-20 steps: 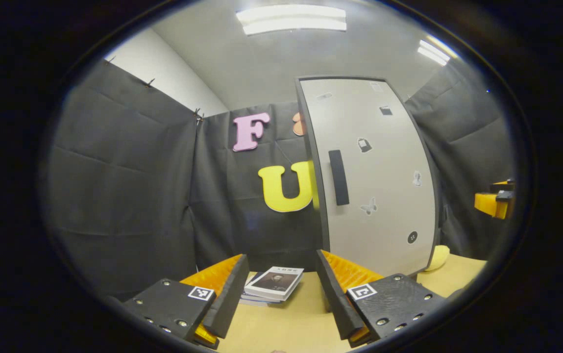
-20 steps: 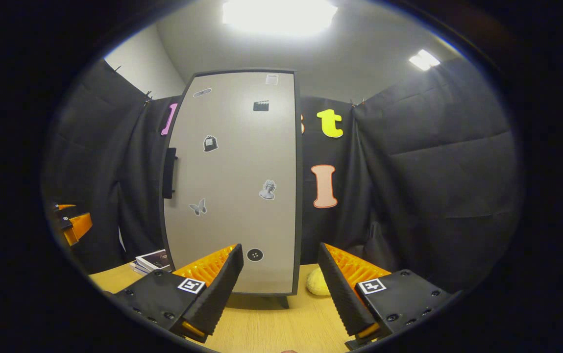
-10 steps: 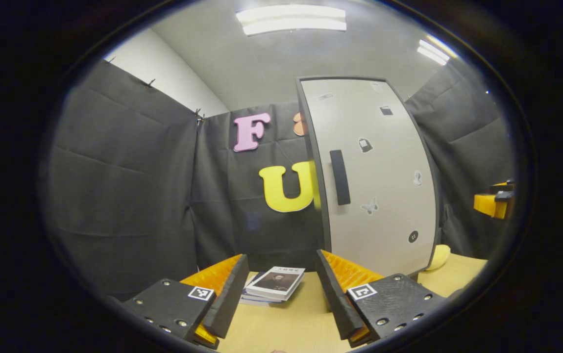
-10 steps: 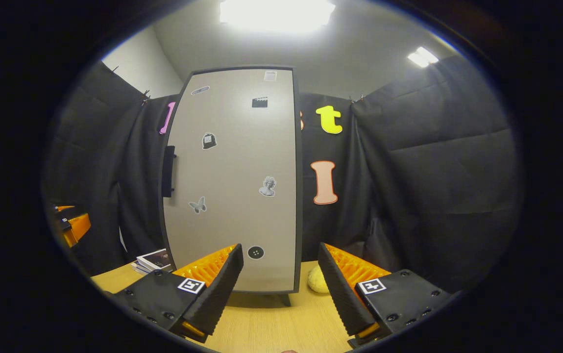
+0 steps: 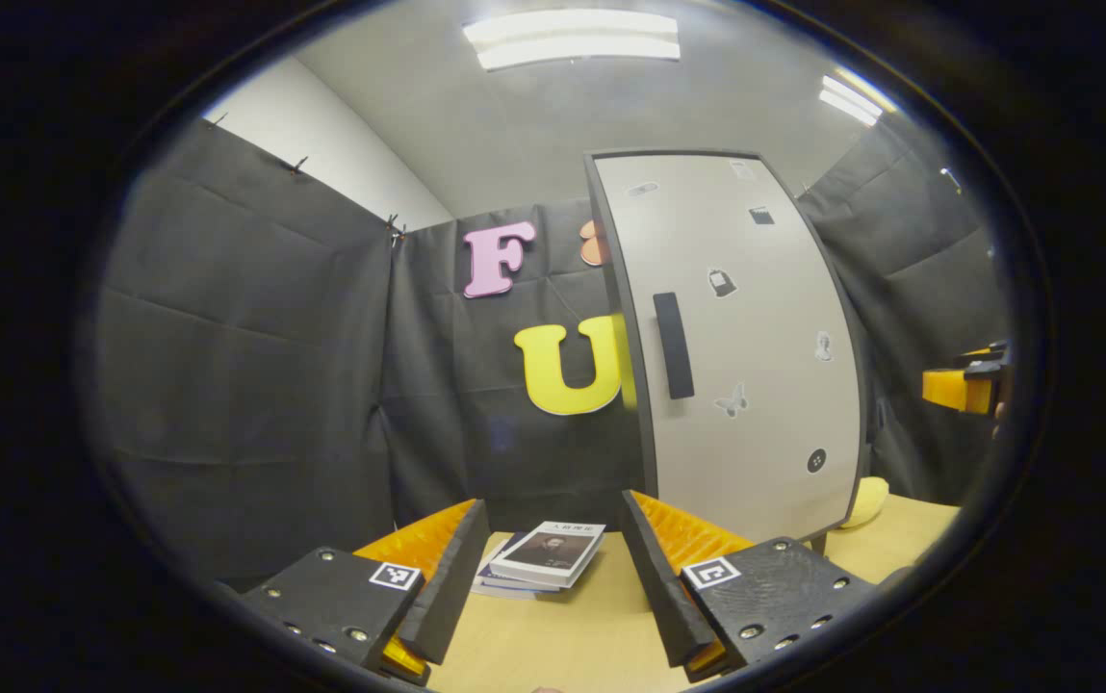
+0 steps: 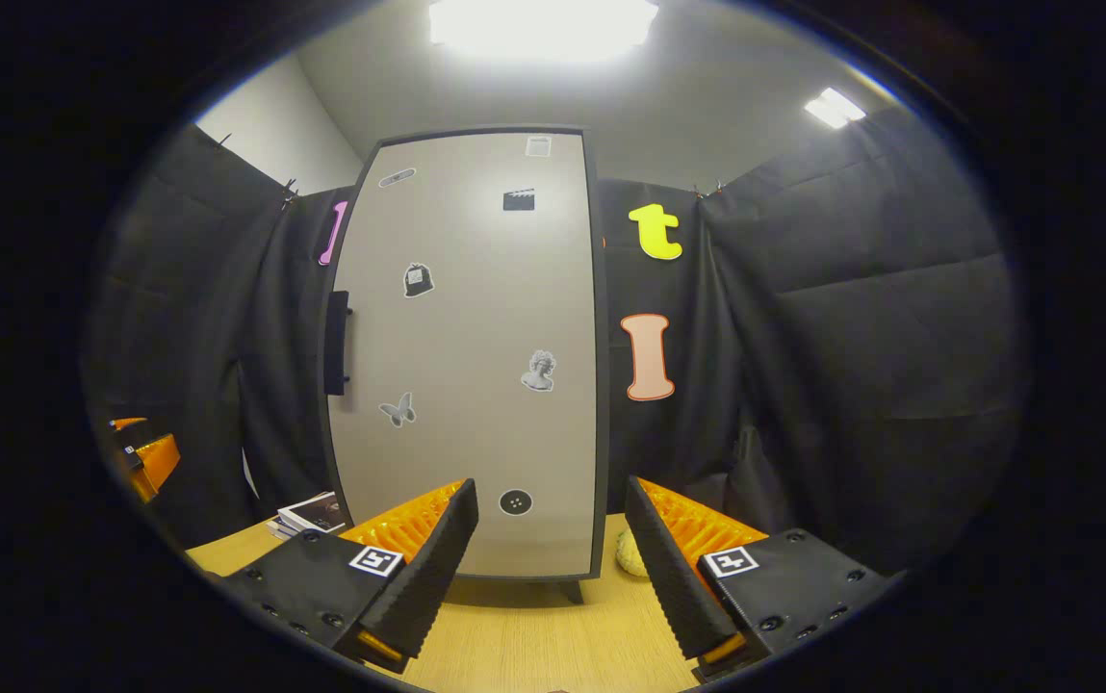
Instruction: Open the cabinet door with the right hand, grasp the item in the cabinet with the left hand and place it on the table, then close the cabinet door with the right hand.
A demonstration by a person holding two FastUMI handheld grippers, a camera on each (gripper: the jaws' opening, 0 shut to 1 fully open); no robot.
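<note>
- The cabinet's (image 6: 466, 356) inside is hidden by its shut door, in both views.
- In the right gripper view, the yellow thing (image 6: 630, 554) at 6 o'clock is half hidden behind the cabinet; its kind cannot be told.
- The stack of books (image 6: 310, 514) is partly covered by the cabinet's edge.
- The door stickers (image 5: 722, 282) are too small to be made out.

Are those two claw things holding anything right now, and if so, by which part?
Nothing is held. The left gripper and the right gripper are both open, with empty gaps, short of the tall grey cabinet door and its black bar handle.
</note>
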